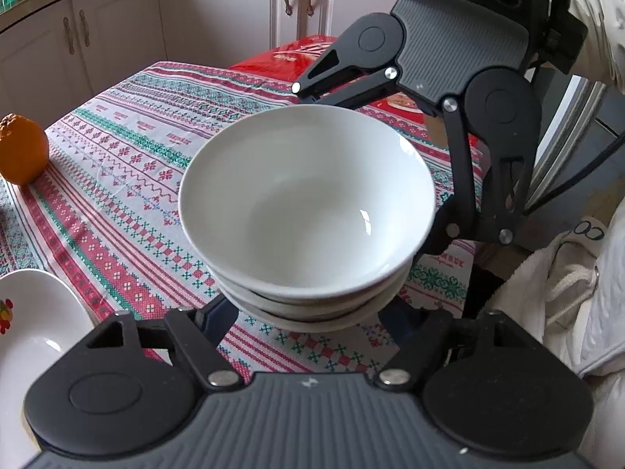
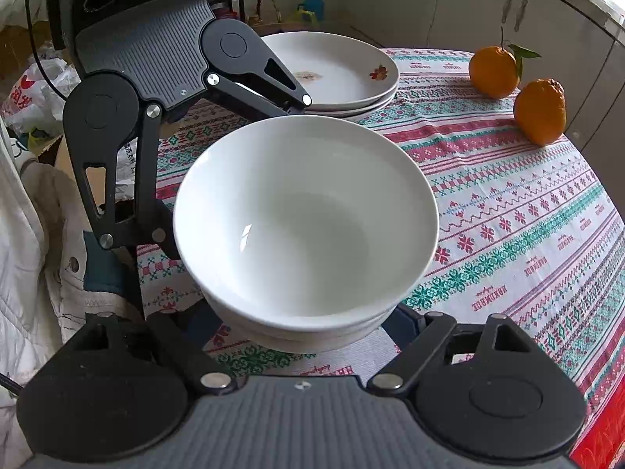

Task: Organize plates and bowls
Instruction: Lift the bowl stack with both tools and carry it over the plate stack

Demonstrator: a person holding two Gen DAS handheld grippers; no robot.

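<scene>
- My left gripper and right gripper flank the stacked white bowls; whether the pads grip, I cannot tell.
- An uneven squeeze could tip the stack.

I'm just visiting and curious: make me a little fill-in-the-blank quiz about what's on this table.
1. The top bowl is ____ inside.
2. Both claws reach toward the stack of ____.
3. Across the tablecloth, two ____ sit near the far edge.
4. The stacked plates behind the bowls have a ____ print.

Missing words: empty; bowls; oranges; flower
</scene>
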